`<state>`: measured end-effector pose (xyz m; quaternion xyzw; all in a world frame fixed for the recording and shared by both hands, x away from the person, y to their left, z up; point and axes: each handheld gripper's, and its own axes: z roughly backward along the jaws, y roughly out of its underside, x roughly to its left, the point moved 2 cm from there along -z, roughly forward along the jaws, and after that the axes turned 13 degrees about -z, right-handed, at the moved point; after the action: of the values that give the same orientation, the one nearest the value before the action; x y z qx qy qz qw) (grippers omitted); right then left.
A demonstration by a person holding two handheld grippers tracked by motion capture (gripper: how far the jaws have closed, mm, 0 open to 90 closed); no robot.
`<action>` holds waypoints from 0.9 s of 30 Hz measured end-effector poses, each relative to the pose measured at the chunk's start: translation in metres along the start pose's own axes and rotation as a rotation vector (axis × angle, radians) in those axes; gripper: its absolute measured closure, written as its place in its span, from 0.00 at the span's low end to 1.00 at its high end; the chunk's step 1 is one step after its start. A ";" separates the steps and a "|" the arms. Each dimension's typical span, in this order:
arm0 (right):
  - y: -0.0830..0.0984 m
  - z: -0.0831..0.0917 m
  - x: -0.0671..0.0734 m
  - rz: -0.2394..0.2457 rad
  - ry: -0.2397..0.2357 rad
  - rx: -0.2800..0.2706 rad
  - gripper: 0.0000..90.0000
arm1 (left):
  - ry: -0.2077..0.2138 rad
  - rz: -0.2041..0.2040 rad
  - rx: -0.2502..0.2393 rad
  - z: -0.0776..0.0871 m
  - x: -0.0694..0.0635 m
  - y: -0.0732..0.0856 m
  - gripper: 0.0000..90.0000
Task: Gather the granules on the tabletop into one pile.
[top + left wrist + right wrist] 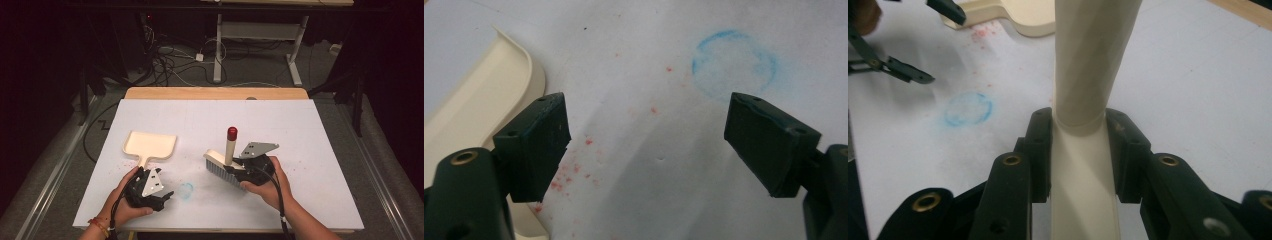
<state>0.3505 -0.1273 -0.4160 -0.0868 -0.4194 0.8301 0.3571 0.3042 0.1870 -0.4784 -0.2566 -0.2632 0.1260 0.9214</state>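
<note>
A cream dustpan (149, 145) lies flat on the white table top, left of centre, its handle toward the person. My left gripper (167, 196) rests low beside that handle with its jaws wide apart over bare table and faint red specks (569, 172); the dustpan's edge (484, 95) shows at its left. A cream hand brush (226, 162) with grey bristles and a red-tipped handle (232, 133) stands right of centre. My right gripper (1078, 150) is shut on the brush's handle (1088, 65), its pads pressed against both sides.
A blue chalk ring (186, 190) marks the table between the two hands, also seen as a blue ring (733, 62) ahead of the left jaws. The white sheet (280, 125) covers a wooden table. Cables and desk legs lie on the floor beyond.
</note>
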 end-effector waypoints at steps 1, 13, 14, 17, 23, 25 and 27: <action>-0.001 0.004 0.000 0.006 -0.001 -0.006 0.75 | -0.002 0.004 -0.002 0.000 0.000 0.000 0.20; 0.002 0.058 -0.015 0.078 0.039 -0.022 0.75 | -0.011 0.006 -0.002 0.002 0.001 0.001 0.20; 0.004 0.060 -0.017 0.081 0.038 -0.012 0.75 | -0.012 0.009 -0.004 0.002 0.002 0.001 0.20; 0.013 0.072 -0.022 0.089 0.052 0.014 0.75 | -0.009 0.016 0.000 0.001 0.002 0.002 0.20; 0.035 0.080 -0.028 0.103 0.087 0.082 0.75 | -0.011 0.010 0.002 0.002 0.002 0.002 0.20; 0.040 0.076 -0.028 0.103 0.076 0.097 0.75 | -0.005 0.002 0.010 0.001 0.001 0.001 0.20; 0.041 0.071 -0.025 0.103 0.060 0.096 0.75 | -0.006 0.002 0.011 -0.001 0.001 0.001 0.20</action>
<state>0.3165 -0.2049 -0.4059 -0.1157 -0.3631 0.8635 0.3303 0.3052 0.1876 -0.4790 -0.2516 -0.2649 0.1288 0.9219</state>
